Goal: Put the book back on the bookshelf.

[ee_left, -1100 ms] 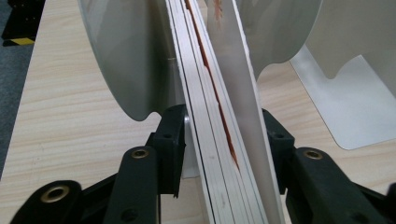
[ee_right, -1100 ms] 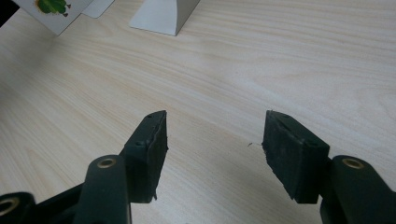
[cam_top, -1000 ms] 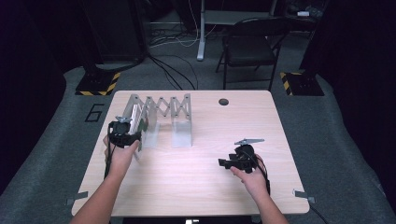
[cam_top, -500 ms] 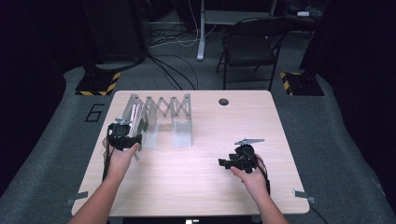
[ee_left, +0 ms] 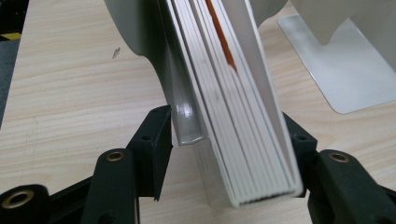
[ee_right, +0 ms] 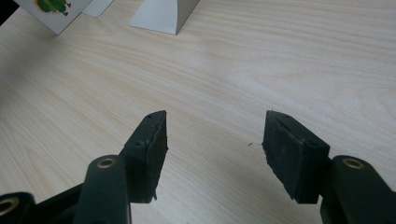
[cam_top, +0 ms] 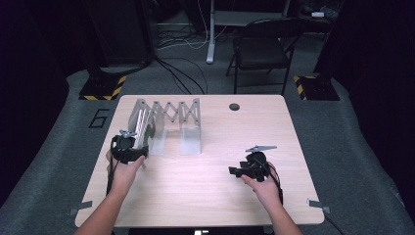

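A grey accordion book rack (cam_top: 169, 110) stands at the table's far left. A thick white book (ee_left: 243, 116) stands upright in its left end, against a grey divider (ee_left: 184, 112). My left gripper (ee_left: 224, 126) straddles the book and divider from the near side. Its jaws have just been opening: the left pad stands clear of the divider, and the right one lies along the book's cover. In the high view the left gripper (cam_top: 138, 146) sits at the rack's near-left corner. My right gripper (ee_right: 215, 126) hovers open over bare wood with nothing between its fingers, at the table's near right (cam_top: 234, 171).
A flat metal foot (ee_left: 336, 60) of the rack lies on the table (cam_top: 205, 196) to the right of the book. A round black cable hole (cam_top: 234, 106) is at the far centre. A folding chair (cam_top: 264, 49) and floor cables lie beyond the table.
My left gripper has edged slightly toward the near edge at the rack's left end. The right gripper has kept still.
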Action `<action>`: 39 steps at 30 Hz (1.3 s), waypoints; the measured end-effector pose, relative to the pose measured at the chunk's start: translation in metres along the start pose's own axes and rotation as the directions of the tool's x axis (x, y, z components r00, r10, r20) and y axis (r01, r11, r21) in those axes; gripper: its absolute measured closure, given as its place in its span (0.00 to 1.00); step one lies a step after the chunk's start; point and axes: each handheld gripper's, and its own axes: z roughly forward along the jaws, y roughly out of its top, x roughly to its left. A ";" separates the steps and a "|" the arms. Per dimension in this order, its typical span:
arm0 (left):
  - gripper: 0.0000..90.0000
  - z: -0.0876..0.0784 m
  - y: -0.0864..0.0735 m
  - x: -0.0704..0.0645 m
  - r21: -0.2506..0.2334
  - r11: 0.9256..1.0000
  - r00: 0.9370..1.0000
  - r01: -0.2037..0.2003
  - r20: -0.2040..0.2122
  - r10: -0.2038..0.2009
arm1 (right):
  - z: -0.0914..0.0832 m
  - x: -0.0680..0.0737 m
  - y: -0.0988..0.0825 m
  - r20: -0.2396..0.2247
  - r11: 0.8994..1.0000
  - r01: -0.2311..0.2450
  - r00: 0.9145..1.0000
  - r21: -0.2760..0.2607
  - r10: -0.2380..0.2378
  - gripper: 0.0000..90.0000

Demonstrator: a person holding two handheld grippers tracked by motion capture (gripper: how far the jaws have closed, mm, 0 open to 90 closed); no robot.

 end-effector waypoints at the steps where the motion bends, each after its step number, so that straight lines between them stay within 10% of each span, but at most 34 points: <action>1: 0.51 -0.001 -0.001 0.001 0.002 1.000 1.000 -0.004 0.003 0.004 | 0.000 0.000 0.000 0.000 1.000 0.001 1.000 0.000 -0.001 0.45; 17: 0.51 -0.012 -0.024 0.004 -0.006 0.999 0.997 0.040 0.071 -0.039 | 0.001 0.001 0.000 0.000 1.000 0.004 1.000 0.006 -0.004 0.44; 39: 0.49 -0.044 -0.046 -0.010 -0.021 1.000 0.991 -0.009 0.133 0.012 | 0.002 0.002 -0.001 -0.003 1.000 0.015 1.000 0.011 -0.015 0.44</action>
